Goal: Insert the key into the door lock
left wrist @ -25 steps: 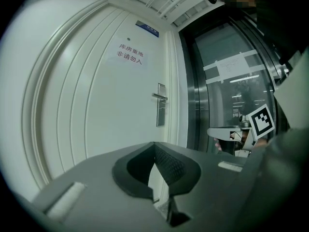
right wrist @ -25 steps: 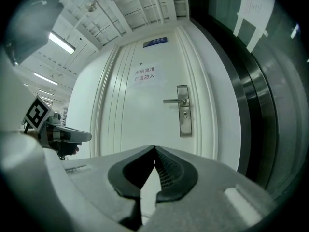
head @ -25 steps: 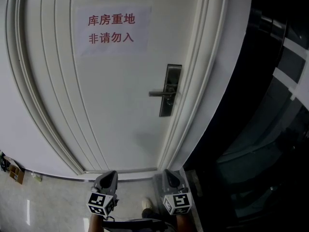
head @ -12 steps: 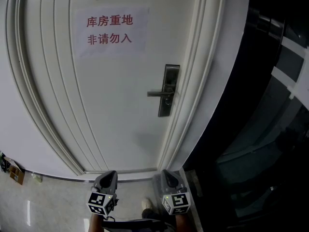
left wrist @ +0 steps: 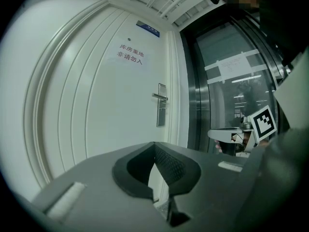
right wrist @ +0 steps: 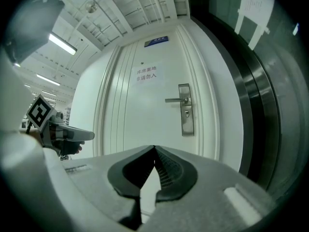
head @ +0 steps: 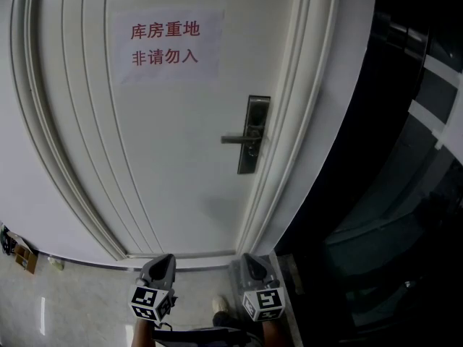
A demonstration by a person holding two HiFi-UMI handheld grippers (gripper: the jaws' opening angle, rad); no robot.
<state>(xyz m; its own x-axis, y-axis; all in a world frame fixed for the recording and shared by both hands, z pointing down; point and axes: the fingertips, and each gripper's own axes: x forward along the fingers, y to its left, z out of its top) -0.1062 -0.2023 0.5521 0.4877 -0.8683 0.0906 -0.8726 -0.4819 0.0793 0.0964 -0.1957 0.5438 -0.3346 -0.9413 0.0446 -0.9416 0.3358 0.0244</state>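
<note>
Left tool (head: 166,259) and right tool (head: 248,259) are held low, well short of the door lock (head: 253,134). Both are closed tip to tip, nothing gripped.

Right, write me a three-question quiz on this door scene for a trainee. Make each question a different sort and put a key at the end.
1. True or false: the right gripper holds a key between its jaws.
2. Multiple choice: in the head view, which way does the handle stick out from the lock plate? A) to the left B) to the right C) straight up
3. Fill in: the paper sign on the door has ___ print.

Key
1. False. The jaws are together with nothing between them.
2. A
3. red
</note>
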